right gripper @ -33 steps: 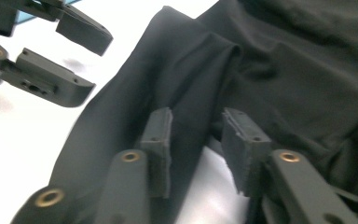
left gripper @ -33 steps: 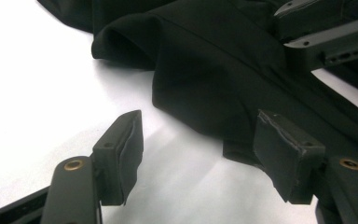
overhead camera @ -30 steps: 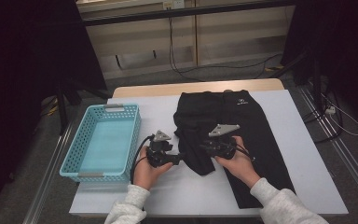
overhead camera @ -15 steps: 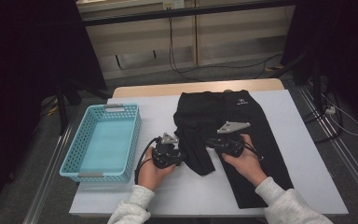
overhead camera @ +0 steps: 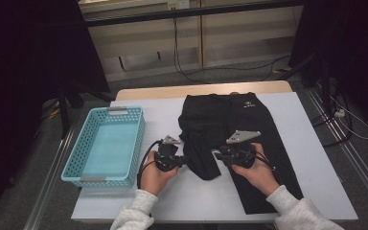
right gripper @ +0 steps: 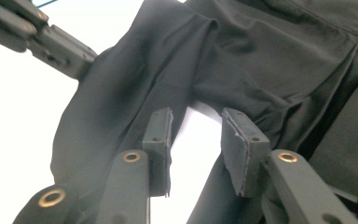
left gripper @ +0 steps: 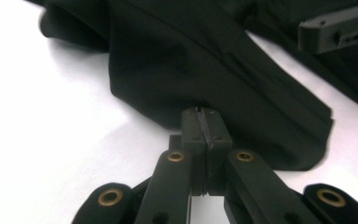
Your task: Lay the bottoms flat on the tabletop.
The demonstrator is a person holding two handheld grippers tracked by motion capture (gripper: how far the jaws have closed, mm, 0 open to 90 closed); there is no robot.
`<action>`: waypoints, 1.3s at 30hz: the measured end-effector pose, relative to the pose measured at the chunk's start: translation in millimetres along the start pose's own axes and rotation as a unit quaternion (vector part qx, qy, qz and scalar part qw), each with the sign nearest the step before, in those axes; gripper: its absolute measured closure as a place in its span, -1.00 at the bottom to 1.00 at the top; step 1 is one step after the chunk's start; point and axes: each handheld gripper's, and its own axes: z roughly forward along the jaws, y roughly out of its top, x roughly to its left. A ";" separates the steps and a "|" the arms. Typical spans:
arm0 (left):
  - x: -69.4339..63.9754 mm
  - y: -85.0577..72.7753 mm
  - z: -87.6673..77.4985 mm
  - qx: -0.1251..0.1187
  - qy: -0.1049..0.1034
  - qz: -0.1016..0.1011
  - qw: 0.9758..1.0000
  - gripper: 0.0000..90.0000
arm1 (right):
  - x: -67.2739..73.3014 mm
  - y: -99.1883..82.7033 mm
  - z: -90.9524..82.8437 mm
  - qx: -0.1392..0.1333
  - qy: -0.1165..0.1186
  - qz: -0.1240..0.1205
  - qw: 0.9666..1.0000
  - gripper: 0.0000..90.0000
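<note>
Black trousers lie flat on the white table, waistband at the far edge, one leg running straight down toward the person's right sleeve, the other leg folded and bunched up short, its hem end lying between the two hands; left gripper sits at the left edge of that folded leg, held in the left hand, jaws pointing right toward the cloth; in the left gripper view the jaws have just been closing and now stand pressed together right at the edge of the fabric (whether a pinch of cloth is caught between the pads I cannot tell, the seam is too dark); right gripper is in the right hand, over the straight leg and pointing left toward the folded one, grey plate on top; in the right gripper view its jaws have just been opening and stand apart, bare table showing in the gap, pads clear of the cloth, trousers spread beyond and to both sides; the other gripper's closed jaws show top left there; a light blue basket stands on the left part of the table, just beside the left hand, well apart from the trousers; cable loops from the left gripper down past the wrist.
</note>
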 end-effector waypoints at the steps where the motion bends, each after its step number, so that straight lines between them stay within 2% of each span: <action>1: -0.3 -0.3 -3.6 -0.005 0.003 -0.001 1.000 1.00 | 0.5 -0.5 -0.7 0.001 -0.001 0.000 1.000 0.38; 3: 0.8 -1.8 -12.0 -0.011 0.005 0.000 1.000 1.00 | 0.7 -2.1 -2.5 0.003 -0.001 0.000 1.000 0.32; 6: 2.8 -7.6 -23.5 -0.017 0.013 -0.012 1.000 1.00 | 1.9 -4.0 -3.9 0.007 0.005 0.004 1.000 0.27; 13: 11.9 -21.4 -46.0 -0.023 0.035 -0.031 0.999 1.00 | 11.5 -3.3 1.0 0.019 0.014 -0.010 1.000 0.17; 18: 18.1 -27.0 -56.7 -0.032 0.061 -0.037 0.997 1.00 | 13.2 0.2 7.1 0.023 0.017 -0.015 0.999 0.13; 23: 24.8 -30.9 -68.2 -0.058 0.081 -0.052 0.994 1.00 | 18.6 2.9 14.6 0.027 0.030 -0.017 0.999 0.11; 25: 26.7 -32.0 -71.6 -0.061 0.093 -0.051 0.992 0.99 | 23.0 4.0 18.6 0.032 0.033 -0.024 0.999 0.10; 26: 27.7 -32.4 -71.9 -0.059 0.091 -0.051 0.993 1.00 | 25.2 4.8 20.1 0.033 0.034 -0.025 0.999 0.09; 28: 29.8 -33.5 -73.4 -0.061 0.097 -0.058 0.992 1.00 | 27.9 6.1 22.9 0.035 0.039 -0.029 0.998 0.09; 31: 32.2 -34.7 -74.2 -0.060 0.092 -0.061 0.992 0.99 | 30.7 6.7 28.7 0.039 0.039 -0.027 0.998 0.09; 34: 32.2 -35.0 -70.3 -0.052 0.093 -0.058 0.993 0.99 | 36.1 6.6 36.4 0.051 0.053 -0.028 0.997 0.09; 36: 31.5 -34.7 -68.6 -0.050 0.092 -0.056 0.993 0.99 | 41.6 5.8 40.3 0.057 0.059 -0.036 0.996 0.13; 38: 31.3 -34.1 -67.9 -0.048 0.090 -0.054 0.993 0.99 | 45.5 6.8 41.5 0.057 0.044 -0.052 0.996 0.31; 39: 31.2 -33.9 -67.8 -0.047 0.091 -0.054 0.993 0.99 | 46.2 7.1 41.7 0.057 0.047 -0.050 0.996 0.44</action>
